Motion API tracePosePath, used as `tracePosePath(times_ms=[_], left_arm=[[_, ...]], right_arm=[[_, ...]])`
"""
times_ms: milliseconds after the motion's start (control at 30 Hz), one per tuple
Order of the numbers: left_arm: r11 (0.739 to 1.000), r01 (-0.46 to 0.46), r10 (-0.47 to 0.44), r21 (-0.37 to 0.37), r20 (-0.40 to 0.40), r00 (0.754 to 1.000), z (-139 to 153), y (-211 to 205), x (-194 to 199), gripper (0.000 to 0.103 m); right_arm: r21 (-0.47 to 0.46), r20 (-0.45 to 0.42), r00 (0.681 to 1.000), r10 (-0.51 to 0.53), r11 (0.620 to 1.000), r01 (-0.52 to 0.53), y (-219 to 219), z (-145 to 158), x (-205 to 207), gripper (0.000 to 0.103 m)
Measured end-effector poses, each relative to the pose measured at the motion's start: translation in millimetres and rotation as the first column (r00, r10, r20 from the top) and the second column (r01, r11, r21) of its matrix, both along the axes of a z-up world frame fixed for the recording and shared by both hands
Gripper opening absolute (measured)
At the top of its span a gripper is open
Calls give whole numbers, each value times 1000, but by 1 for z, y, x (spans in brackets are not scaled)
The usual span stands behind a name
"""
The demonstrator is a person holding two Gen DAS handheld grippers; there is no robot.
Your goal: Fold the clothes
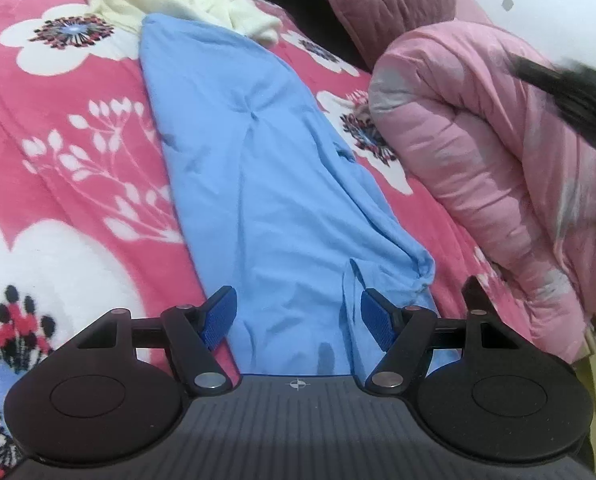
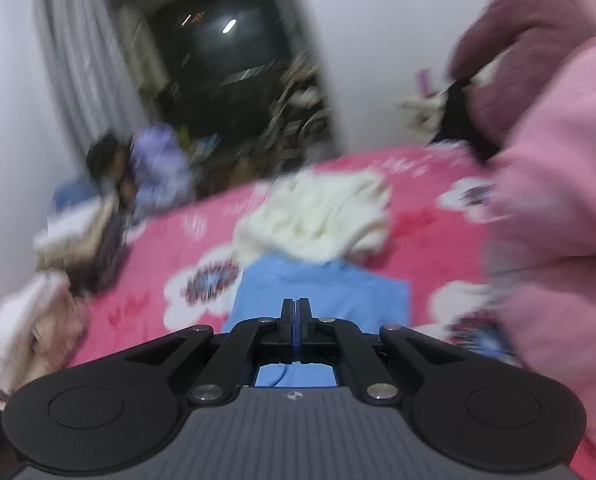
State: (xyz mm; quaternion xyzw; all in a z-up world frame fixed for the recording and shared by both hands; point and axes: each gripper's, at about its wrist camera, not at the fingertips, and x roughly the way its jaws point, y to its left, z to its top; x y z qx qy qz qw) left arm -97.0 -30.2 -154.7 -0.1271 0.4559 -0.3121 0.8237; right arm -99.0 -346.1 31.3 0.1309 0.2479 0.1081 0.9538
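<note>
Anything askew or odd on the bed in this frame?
The blue garment lies long and narrow but rumpled: a pucker mid-cloth and a bunched knot at its near right edge. A cream garment sits crumpled over its far end. The right wrist view is motion-blurred.

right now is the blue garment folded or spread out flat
Partly folded: the blue garment lies as a long narrow strip on the pink floral blanket, its sides turned in. Further folds cannot be told.
</note>
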Motion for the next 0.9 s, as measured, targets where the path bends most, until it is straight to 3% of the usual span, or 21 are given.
tracePosePath(times_ms=[100, 167, 233, 333, 367, 467, 533, 600, 667, 700, 733, 767, 867, 900], left_arm=[[1000, -7, 7, 21, 8, 1000, 3, 1, -1, 69], [1000, -9, 9, 29, 14, 1000, 5, 2, -3, 69], [999, 2, -2, 35, 16, 1000, 7, -1, -5, 69], [999, 31, -31, 40, 17, 999, 11, -10, -9, 69], [998, 40, -41, 42, 18, 999, 12, -13, -10, 69], [996, 71, -72, 53, 19, 997, 16, -23, -13, 69], [994, 90, -91, 66, 9, 996, 19, -32, -14, 69], [993, 104, -104, 63, 0, 995, 23, -39, -16, 69], [991, 114, -114, 65, -2, 993, 28, -45, -18, 69], [991, 119, -119, 68, -1, 993, 31, -48, -20, 69], [990, 121, -122, 73, 4, 993, 33, -50, -21, 69], [989, 124, -125, 77, 9, 992, 35, -52, -23, 69], [988, 126, -129, 90, 26, 991, 40, -54, -31, 69], [988, 124, -127, 96, 29, 992, 41, -54, -33, 69]], right_arm=[[40, 76, 985, -155, 988, 152, -46, 49, -90, 0], [58, 110, 952, -286, 958, 281, -75, 79, -159, 0], [57, 119, 894, -433, 902, 429, -98, 103, -229, 0], [-34, 78, 766, -639, 766, 642, -121, 121, -326, 0], [-78, 50, 705, -708, 701, 709, -127, 121, -358, 0], [-215, -27, 484, -875, 478, 852, -142, 110, -449, 0], [-285, -89, 315, -945, 327, 901, -154, 91, -500, 1], [-318, -177, 128, -976, 180, 931, -168, 68, -544, 12], [-297, -269, -27, -963, 56, 953, -180, 46, -582, 55], [-274, -301, -94, -949, -8, 962, -184, 37, -598, 59], [-259, -307, -120, -944, -39, 965, -185, 32, -606, 60], [-246, -304, -132, -943, -56, 968, -186, 28, -612, 68], [-282, -296, -142, -944, -55, 958, -193, 18, -611, 95], [-301, -280, -141, -950, -53, 952, -196, 17, -609, 95]])
